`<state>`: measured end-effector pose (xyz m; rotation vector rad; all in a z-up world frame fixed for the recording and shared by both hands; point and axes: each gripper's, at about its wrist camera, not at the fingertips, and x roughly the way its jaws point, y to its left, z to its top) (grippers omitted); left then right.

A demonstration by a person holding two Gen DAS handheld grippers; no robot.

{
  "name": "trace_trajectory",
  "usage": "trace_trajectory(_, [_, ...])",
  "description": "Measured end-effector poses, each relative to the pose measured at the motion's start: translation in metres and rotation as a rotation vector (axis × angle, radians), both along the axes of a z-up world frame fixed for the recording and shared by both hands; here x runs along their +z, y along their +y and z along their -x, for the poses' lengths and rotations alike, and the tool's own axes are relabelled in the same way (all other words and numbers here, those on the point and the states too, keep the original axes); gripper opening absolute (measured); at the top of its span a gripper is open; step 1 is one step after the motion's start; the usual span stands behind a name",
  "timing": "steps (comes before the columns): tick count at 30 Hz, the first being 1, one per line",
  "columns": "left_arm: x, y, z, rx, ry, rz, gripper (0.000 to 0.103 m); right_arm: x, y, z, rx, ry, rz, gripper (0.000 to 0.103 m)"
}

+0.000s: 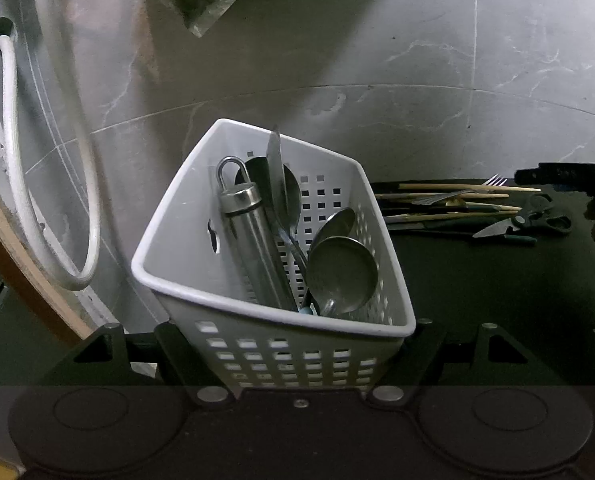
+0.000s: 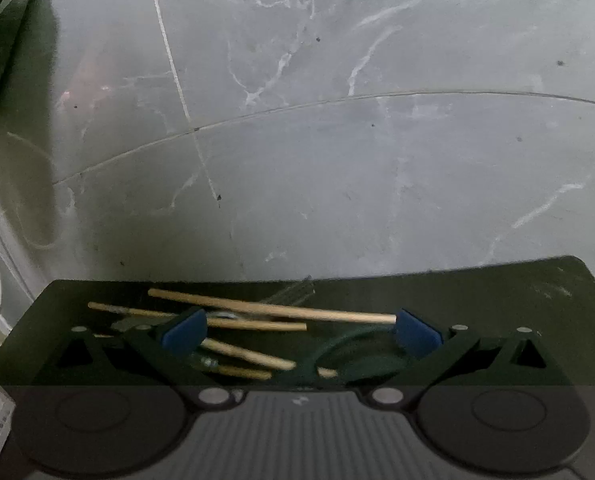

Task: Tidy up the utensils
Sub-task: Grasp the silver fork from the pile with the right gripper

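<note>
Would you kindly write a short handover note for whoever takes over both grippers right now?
Left gripper: shut on the white perforated plastic basket, gripping its near wall.
Right gripper: open, blue pads apart, empty, low over the wooden chopsticks on the dark green mat.
Done: steel spoons, a knife blade and a steel cylinder with a loop stand in the basket.
Left: chopsticks, the steel fork and the black-handled scissors lie on the mat beside the basket.
</note>
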<state>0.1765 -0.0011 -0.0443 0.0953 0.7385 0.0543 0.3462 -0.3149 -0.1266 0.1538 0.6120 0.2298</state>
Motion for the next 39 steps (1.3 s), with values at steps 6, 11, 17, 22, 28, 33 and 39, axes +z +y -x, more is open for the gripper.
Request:
trace_trajectory(6, [0.000,-0.001,-0.002,0.006,0.002,-0.002,0.079,-0.007,0.001,-0.033,0.033,0.009,-0.041,0.097])
trace_trajectory(11, [-0.001,0.000,-0.003,0.006,0.000,-0.002,0.079,-0.018,-0.004,-0.053,-0.004,0.057,-0.114,0.077])
trace_trajectory(17, [-0.001,0.000,-0.003,0.005,0.000,-0.002,0.078,-0.027,-0.005,-0.060,-0.024,0.087,-0.155,0.041])
trace_trajectory(22, [-0.001,0.000,-0.003,0.004,-0.001,-0.002,0.078,-0.032,-0.007,-0.060,-0.036,0.094,-0.200,0.017])
trace_trajectory(28, [-0.001,0.002,-0.004,-0.006,-0.001,-0.001,0.078,-0.026,-0.009,-0.052,-0.040,0.046,-0.247,0.009])
trace_trajectory(33, [-0.001,0.004,-0.005,-0.015,-0.003,0.001,0.078,-0.011,-0.005,-0.043,-0.032,-0.003,-0.259,0.007])
trace_trajectory(39, [-0.001,0.007,-0.004,-0.031,-0.008,0.005,0.078,0.015,0.007,-0.029,-0.007,-0.068,-0.207,0.005])
